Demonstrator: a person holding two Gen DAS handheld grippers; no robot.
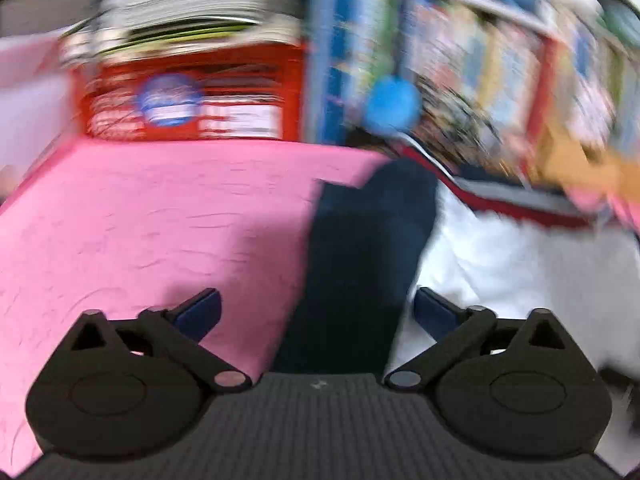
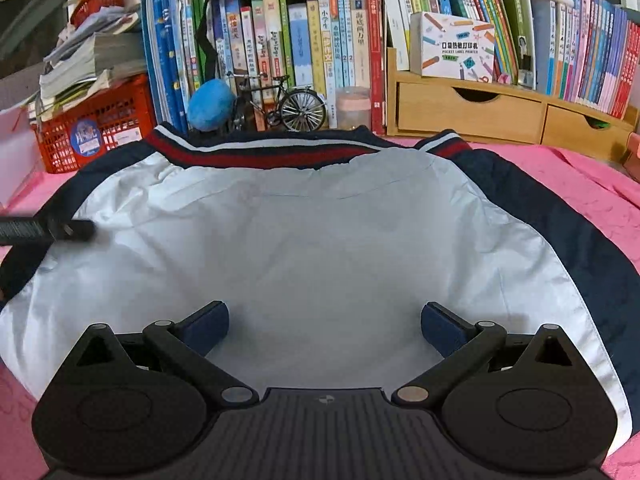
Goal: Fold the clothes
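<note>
Jacket (image 2: pixel 304 248) lies flat beneath right gripper (image 2: pixel 324 326), jaws wide apart, empty; left gripper (image 1: pixel 316 314) likewise spread, empty, over its navy sleeve (image 1: pixel 360 264).

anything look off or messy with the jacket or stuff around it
The jacket lies flat and fairly smooth on the pink cloth. The one untidy spot is the paper pile leaning on the red basket at the back left.

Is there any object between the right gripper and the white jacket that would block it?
Nothing visible does. The right gripper is open right over the white back panel of the jacket, with only bare cloth between its fingers. The left gripper shows at the jacket's left sleeve, off to the side.
</note>
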